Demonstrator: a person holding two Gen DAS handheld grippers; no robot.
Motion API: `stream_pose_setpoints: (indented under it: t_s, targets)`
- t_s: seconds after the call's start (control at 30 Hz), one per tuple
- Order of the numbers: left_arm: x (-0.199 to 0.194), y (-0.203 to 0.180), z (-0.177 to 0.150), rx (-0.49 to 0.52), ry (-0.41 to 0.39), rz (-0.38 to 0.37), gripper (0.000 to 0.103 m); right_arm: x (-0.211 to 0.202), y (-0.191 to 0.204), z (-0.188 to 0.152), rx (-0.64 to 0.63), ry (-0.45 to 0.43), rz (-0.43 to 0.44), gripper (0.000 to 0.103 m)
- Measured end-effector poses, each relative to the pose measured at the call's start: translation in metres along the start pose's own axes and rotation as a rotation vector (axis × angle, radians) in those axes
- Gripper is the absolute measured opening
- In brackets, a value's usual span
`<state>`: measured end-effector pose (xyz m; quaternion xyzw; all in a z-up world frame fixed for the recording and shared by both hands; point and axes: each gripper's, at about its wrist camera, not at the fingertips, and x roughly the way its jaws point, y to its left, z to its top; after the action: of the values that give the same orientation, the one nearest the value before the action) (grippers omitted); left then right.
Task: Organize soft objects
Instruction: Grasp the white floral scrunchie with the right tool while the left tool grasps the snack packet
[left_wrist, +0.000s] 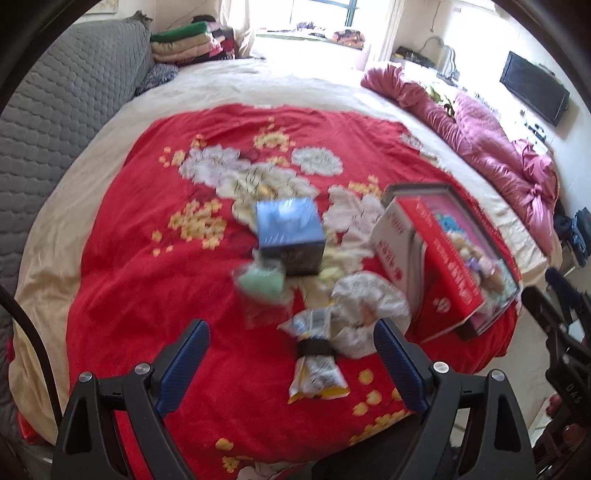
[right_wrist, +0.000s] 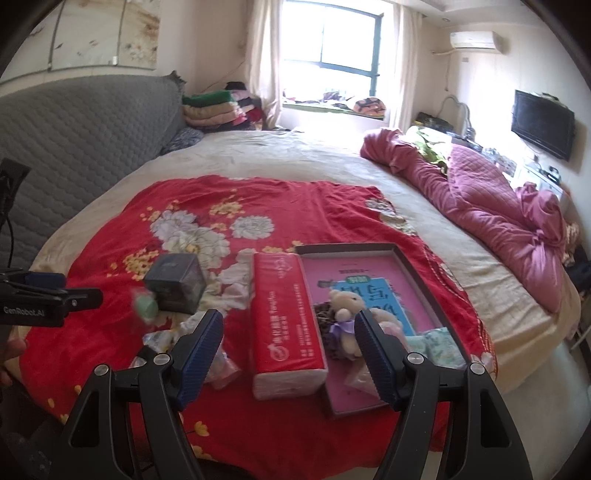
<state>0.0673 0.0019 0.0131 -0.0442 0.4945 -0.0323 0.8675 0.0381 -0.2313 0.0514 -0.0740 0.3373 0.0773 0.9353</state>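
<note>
Small items lie on a red flowered blanket (left_wrist: 147, 258) on the bed. My left gripper (left_wrist: 291, 328) hangs open over a yellow-and-white snack packet (left_wrist: 317, 373) and touches nothing. Beyond it lie a white packet (left_wrist: 369, 302), a blurred green soft thing (left_wrist: 260, 284) and a blue-topped box (left_wrist: 290, 236). My right gripper (right_wrist: 290, 319) is open above a red tissue pack (right_wrist: 288, 317) at the left side of a dark-rimmed tray (right_wrist: 369, 249). In the tray sits a small teddy bear (right_wrist: 347, 314), with pastel packets (right_wrist: 439, 343) to its right. The green thing (right_wrist: 146, 306) and the dark box (right_wrist: 175, 282) lie to the left.
A grey quilted headboard (right_wrist: 92, 129) runs along the left. A crumpled pink quilt (right_wrist: 498, 206) lies on the right side of the bed. Folded blankets (right_wrist: 210, 107) are stacked at the far corner. The left gripper (right_wrist: 48, 299) shows at the left edge of the right wrist view.
</note>
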Motion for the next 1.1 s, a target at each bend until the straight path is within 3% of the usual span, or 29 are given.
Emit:
stream_pose_setpoints:
  t_s: [0.27,0.57,1.1]
  targets:
    - [0.037,0.01,-0.024,-0.01,0.09,0.002,0.09,0.027,0.048,-0.013,-0.146,0.07,0.021,0.075]
    - [0.076,0.009,-0.033,-0.028,0.168,-0.009,0.09,0.066,0.071,-0.025,-0.234,0.149,0.05,0.075]
    - [0.102,0.005,-0.039,-0.012,0.202,-0.04,0.09,0.119,0.084,-0.021,-0.353,0.256,0.073,0.075]
